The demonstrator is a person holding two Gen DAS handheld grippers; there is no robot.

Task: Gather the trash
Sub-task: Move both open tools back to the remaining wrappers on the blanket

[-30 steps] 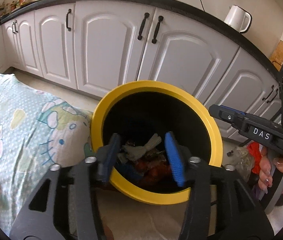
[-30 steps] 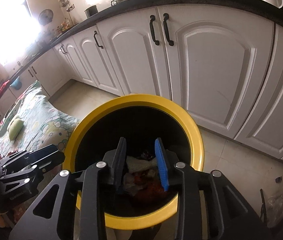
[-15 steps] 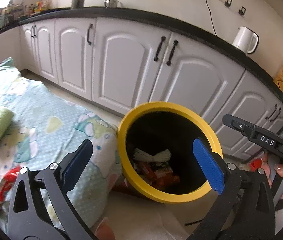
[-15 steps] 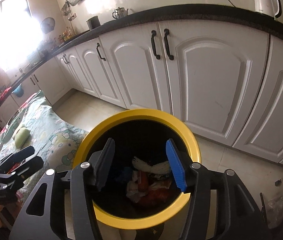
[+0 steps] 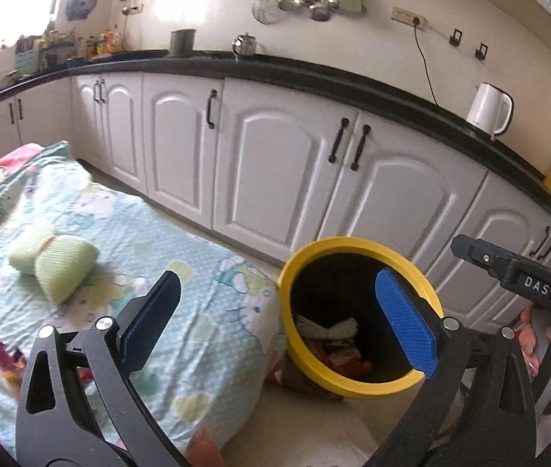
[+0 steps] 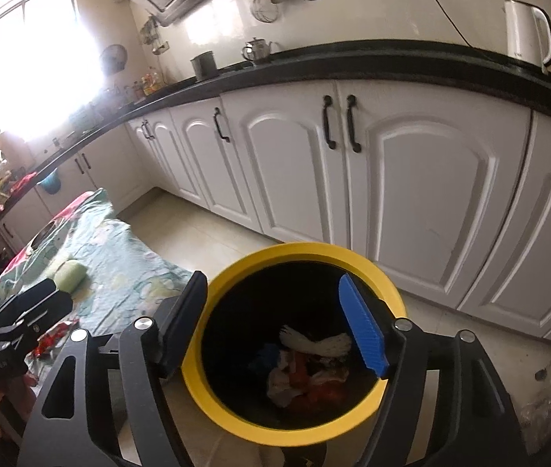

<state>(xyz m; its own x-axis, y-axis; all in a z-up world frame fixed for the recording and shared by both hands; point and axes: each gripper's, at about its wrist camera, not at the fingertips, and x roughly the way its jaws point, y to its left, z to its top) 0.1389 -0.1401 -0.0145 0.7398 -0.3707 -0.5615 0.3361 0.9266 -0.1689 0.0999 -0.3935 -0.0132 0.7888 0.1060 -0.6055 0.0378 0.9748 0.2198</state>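
A: Left gripper point(image 5: 281, 323): jaws spread wide, blue pads facing each other, nothing between them and nothing touching them.

B: Noted. Right gripper point(image 6: 275, 323)?

A: Jaws also apart, somewhat less wide than the left, holding nothing. In the right wrist view they frame the mouth of the bin point(image 6: 232, 416) from above.

B: Where is the trash?

A: Inside the bin point(image 5: 357, 387), which is black inside with a yellow rim: a white crumpled piece point(image 6: 316, 344) on top, red wrappers point(image 6: 322, 389) and something blue point(image 6: 265, 354) under it. The bin stands on the floor, just beside the edge of the bed point(image 5: 213, 354). A red wrapper point(image 5: 8, 360) lies on the bed sheet, near the left gripper's left jaw; blurred, cannot identify further.

B: Other items?

A: A green rolled cloth point(image 5: 55, 262) on the bed, well apart from the bin. White cabinets point(image 5: 275, 179) behind, dark worktop point(image 5: 314, 74) above them carrying a white kettle point(image 5: 487, 109). A clear plastic bag point(image 6: 548, 393) lies on the floor to the bin's right.
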